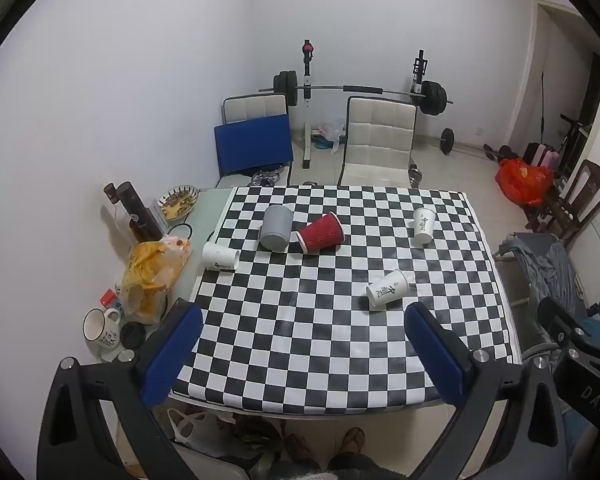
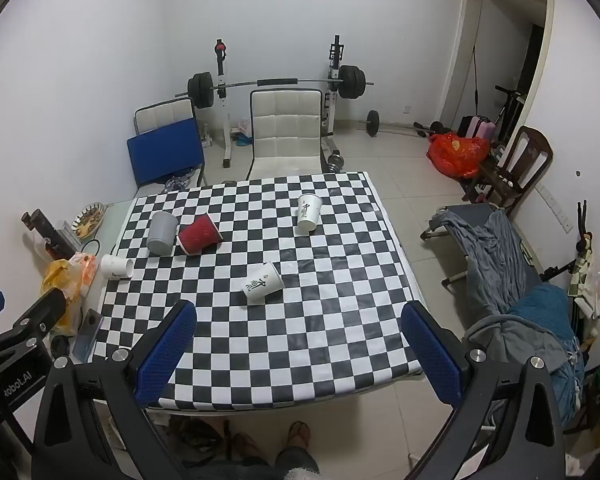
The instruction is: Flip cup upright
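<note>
I am holding both tools above the near edge of the checkered counter, the left tool and right tool each spread wide apart and empty. Nothing is grasped yet, so I judge this the approach step. The nearest tipped white paper cup is lying on its side mid-counter; a red ribbed cup and another white cup also lie tipped. Next I need to descend and straddle the cup's wall.
</note>
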The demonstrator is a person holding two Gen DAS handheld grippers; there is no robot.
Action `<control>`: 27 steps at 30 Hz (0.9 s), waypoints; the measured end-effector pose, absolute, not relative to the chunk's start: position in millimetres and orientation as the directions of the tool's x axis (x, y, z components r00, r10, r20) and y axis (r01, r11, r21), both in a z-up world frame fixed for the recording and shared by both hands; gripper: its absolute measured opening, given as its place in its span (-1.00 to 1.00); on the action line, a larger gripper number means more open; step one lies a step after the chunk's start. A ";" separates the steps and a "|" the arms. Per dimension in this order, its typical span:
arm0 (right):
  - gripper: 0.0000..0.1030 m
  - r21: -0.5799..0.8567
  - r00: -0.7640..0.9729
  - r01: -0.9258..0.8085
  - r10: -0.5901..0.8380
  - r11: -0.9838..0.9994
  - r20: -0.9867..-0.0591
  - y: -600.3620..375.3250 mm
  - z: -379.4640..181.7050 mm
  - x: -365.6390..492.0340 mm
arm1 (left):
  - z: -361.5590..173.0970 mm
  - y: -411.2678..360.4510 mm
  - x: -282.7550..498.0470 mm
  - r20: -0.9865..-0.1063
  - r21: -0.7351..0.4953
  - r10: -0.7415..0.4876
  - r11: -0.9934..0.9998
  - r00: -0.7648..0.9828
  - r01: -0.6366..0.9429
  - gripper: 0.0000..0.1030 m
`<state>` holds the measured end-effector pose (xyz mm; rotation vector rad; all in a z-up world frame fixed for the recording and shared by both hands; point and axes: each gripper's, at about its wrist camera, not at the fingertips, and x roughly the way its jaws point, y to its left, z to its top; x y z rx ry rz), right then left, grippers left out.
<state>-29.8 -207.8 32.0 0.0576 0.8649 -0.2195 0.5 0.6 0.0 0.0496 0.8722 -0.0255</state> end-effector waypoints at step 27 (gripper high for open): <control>1.00 -0.039 0.636 0.214 -0.170 0.976 -0.753 -206.8 40.0 -30.7 | 0.1 0.1 -0.2 -0.758 0.029 -0.008 0.999 0.653 0.045 1.00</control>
